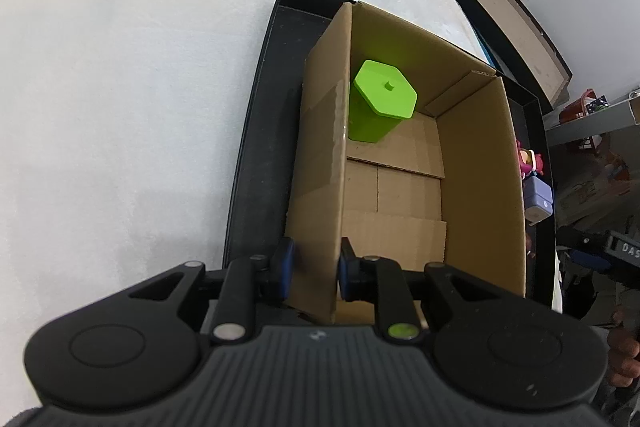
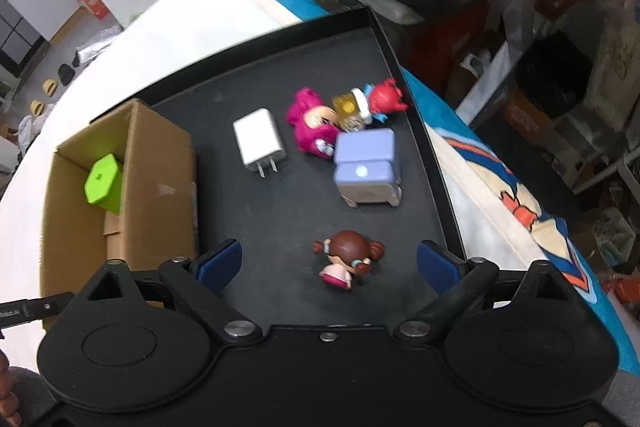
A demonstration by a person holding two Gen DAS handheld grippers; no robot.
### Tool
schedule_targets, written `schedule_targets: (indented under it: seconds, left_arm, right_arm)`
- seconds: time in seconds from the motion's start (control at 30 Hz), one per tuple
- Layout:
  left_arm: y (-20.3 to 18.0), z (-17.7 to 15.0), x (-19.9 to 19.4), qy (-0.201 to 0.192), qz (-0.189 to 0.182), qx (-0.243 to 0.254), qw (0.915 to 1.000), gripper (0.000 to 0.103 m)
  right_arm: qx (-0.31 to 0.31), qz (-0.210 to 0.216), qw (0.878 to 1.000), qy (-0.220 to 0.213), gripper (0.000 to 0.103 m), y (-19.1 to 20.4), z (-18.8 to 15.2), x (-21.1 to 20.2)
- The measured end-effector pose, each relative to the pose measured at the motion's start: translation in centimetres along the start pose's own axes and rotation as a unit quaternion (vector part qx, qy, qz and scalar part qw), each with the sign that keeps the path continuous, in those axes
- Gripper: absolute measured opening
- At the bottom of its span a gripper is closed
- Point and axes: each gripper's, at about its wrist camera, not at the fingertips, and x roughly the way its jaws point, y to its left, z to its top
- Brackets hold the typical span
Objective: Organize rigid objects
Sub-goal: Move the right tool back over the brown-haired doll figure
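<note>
A cardboard box (image 1: 480, 187) stands in a black tray (image 1: 256, 155) and holds a green hexagonal container (image 1: 380, 99). My left gripper (image 1: 316, 273) is shut on the box's left wall. In the right wrist view, my right gripper (image 2: 328, 263) is open and empty above a brown-haired doll figure (image 2: 344, 259) that stands between its fingers. On the tray (image 2: 224, 87) also lie a white charger (image 2: 260, 141), a purple box-shaped toy (image 2: 366, 167), a pink figure (image 2: 310, 121) and a red and yellow figure (image 2: 372, 103). The box (image 2: 156, 163) and green container (image 2: 102, 179) show at left.
The tray rests on a white cloth-covered table (image 1: 120, 87). A second black-framed tray (image 1: 512, 23) stands beyond the table. A blue patterned cloth (image 2: 500, 187) lies to the right of the tray. Shelves and clutter fill the room's right side.
</note>
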Motion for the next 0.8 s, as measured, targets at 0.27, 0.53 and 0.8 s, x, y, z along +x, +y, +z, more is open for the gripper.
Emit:
schedule_targets:
  seconds: [0.27, 0.53, 0.8]
  left_arm:
    - [-0.3, 0.0, 0.1, 0.001, 0.007, 0.000, 1.0000, 0.020]
    - [-0.4, 0.1, 0.2, 0.001, 0.012, -0.003, 0.9999, 0.020]
    - [-0.3, 0.2, 0.4, 0.004, 0.009, -0.002, 0.9999, 0.020]
  right_arm:
    - [0.003, -0.009, 1.000, 0.028, 0.095, -1.2, 0.1, 2.6]
    - [-0.052, -0.045, 0.996, 0.056, 0.094, 0.4, 0.3, 5.2]
    - [-0.112, -0.101, 0.987, 0.056, 0.070, 2.6, -0.5, 6.9]
